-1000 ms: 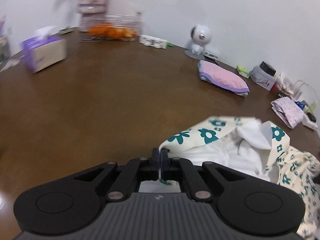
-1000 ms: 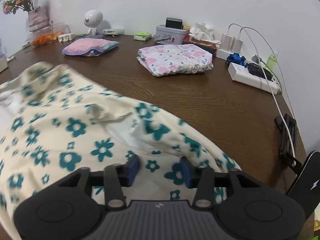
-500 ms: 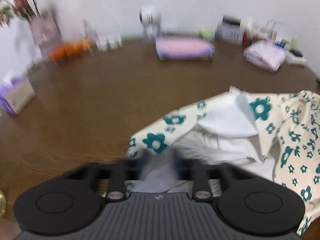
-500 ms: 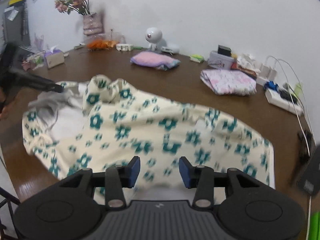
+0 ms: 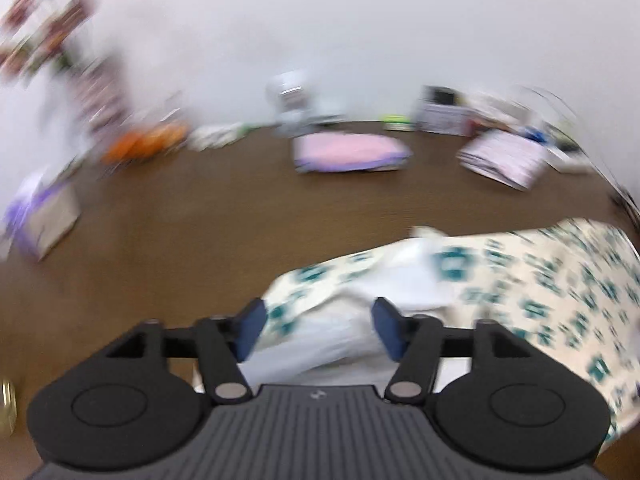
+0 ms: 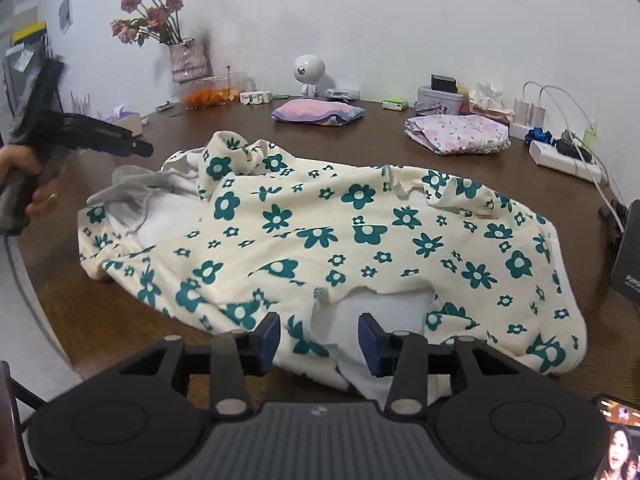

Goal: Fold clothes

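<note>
Looking along your left gripper [image 5: 316, 330], the jaws have just been opening and stand released, the floral garment's [image 5: 500, 288] white lining lying loose between them; blur hides its edges. From your right gripper [image 6: 318, 338], jaws parted and unclenched over the near hem, the garment [image 6: 320, 232] stretches left to right across the table [image 6: 400, 152], nearer this hand; its underside is hidden.

Garment [image 6: 320, 232] on table [image 6: 384, 148], folded piles [image 6: 456, 138] behind.
</note>
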### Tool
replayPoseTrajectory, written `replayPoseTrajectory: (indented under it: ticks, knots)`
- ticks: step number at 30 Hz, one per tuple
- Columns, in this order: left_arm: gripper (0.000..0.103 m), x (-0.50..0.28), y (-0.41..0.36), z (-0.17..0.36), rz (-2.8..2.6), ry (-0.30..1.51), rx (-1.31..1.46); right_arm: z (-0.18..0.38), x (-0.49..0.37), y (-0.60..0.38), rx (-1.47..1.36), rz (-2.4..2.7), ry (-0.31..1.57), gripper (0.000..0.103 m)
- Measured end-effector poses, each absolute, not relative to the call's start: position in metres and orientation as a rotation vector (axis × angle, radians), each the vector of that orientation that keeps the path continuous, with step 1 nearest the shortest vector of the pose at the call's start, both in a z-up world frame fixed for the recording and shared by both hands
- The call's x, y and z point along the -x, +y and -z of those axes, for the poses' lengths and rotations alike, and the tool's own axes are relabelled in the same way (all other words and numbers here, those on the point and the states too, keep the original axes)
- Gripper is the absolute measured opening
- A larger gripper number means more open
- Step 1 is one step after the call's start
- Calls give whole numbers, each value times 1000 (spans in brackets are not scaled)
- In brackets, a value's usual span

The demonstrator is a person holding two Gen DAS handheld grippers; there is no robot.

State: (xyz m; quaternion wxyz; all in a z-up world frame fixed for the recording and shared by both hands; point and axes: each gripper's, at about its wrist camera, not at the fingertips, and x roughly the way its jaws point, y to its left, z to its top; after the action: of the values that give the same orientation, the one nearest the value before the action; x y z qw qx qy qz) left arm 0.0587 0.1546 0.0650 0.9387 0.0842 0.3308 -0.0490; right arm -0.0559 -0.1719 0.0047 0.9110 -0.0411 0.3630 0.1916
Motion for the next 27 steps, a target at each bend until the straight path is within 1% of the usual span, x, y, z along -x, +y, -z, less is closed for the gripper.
replayPoseTrajectory:
  ticks: [2,4,7,8,9,10,11,12,14,18,20,23,25,26,27]
  knots:
    - [74,-74,130,-61,129,651,-302,1,52,-167,111,-372,760,41]
    - [78,-101,112,-49,161,677,-428,6,53,-166,112,-377,772,42]
    - [77,-139,102,-25,111,739,-527,7,57,-168,112,-378,764,42]
    - [70,-150,103,-19,115,771,-533,8,58,-168,113,-379,762,43]
    - [52,-158,105,-15,124,803,-519,8,59,-169,114,-380,760,43]
    - [38,-163,107,-12,129,831,-491,8,59,-169,115,-380,757,43]
    - [8,-167,111,-10,122,850,-459,8,59,-170,116,-382,756,43]
    - [2,-168,116,-11,90,844,-427,8,59,-170,116,-384,755,43]
    - [1,-164,127,-17,8,797,-371,8,59,-171,115,-390,753,44]
    - [2,-155,168,-34,-141,732,-158,10,60,-172,111,-394,744,44]
    - [2,-156,190,-35,-224,738,-91,10,61,-172,111,-392,741,44]
    - [5,-155,209,-33,-307,774,-99,10,61,-171,111,-390,741,44]
    - [9,-145,215,-39,-343,747,-106,10,61,-171,111,-389,740,44]
    - [14,-138,217,-44,-347,737,-101,10,62,-171,112,-388,740,44]
    - [23,-132,217,-50,-340,730,-93,10,62,-170,113,-386,740,44]
